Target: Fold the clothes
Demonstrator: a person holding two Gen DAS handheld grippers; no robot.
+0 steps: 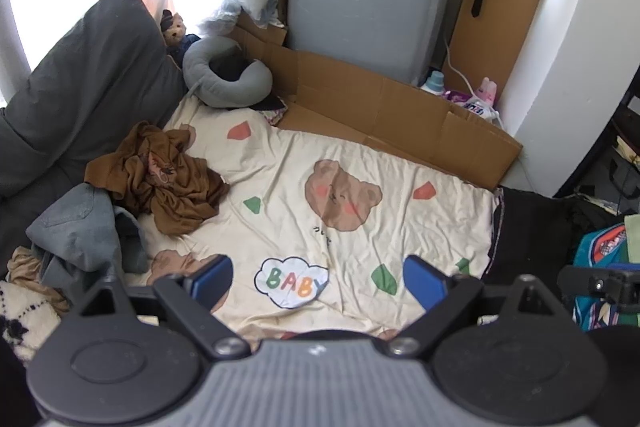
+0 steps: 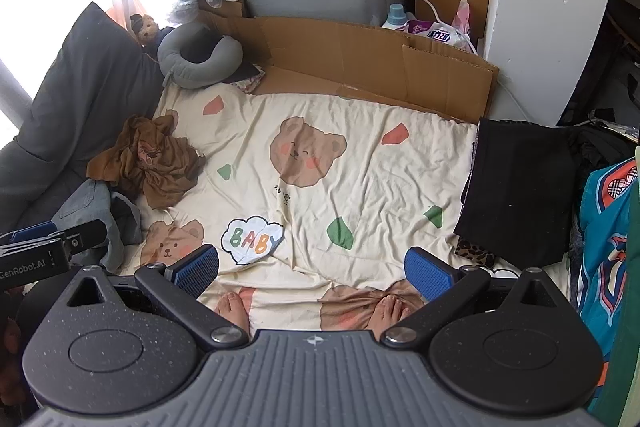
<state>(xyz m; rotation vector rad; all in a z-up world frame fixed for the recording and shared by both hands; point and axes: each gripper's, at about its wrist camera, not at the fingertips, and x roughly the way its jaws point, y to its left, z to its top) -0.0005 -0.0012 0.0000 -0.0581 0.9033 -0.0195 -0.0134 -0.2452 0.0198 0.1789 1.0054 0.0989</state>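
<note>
A cream bear-print sheet (image 2: 360,163) covers the bed, cardboard (image 2: 360,55) behind it. The crumpled brown shirt (image 2: 148,163) lies at 10 o'clock, folded black clothes (image 2: 520,187) at 3 o'clock. The left gripper (image 1: 318,279) and right gripper (image 2: 312,269) hover wide apart, holding nothing.

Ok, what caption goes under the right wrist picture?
Open right hand-held gripper above a bear-print sheet, crumpled brown shirt at left, folded black garment at right.

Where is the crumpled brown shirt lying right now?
In both views, the brown shirt lies crumpled at the left edge of the bear sheet, beside the dark pillow and just beyond the grey-blue garment.
</note>
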